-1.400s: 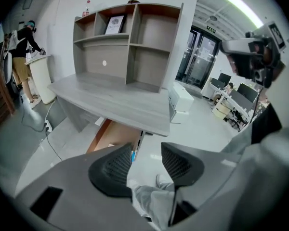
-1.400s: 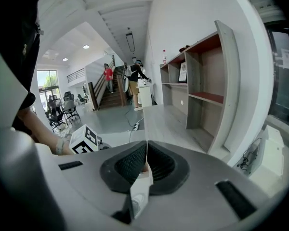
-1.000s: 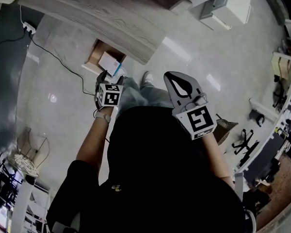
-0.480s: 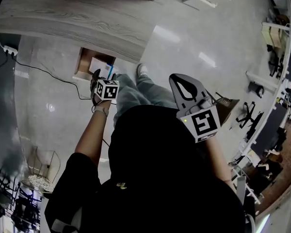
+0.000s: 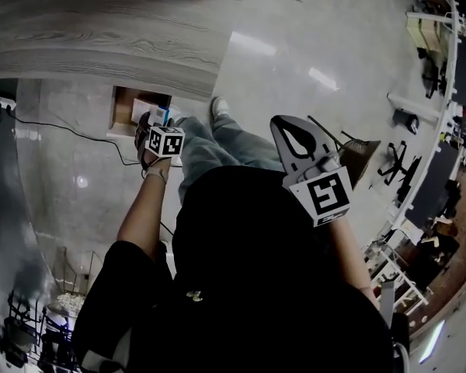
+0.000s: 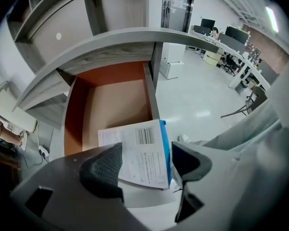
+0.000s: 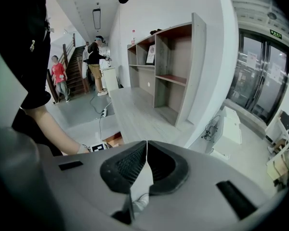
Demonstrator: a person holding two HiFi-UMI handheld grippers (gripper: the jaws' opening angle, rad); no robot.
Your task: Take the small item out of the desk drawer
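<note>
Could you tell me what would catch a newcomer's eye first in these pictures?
First comes the open drawer under the grey desk, orange-brown inside, with a white box with a blue edge and a barcode lying at its front. The left gripper hangs over that box with its jaws apart, the box showing between them. The right gripper is shut and empty, held up at the person's right.

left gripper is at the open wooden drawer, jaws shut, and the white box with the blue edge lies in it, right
No: the left gripper view shows the left gripper with jaws apart, not shut. It is at the open wooden drawer, where the white box with the blue edge lies.
</note>
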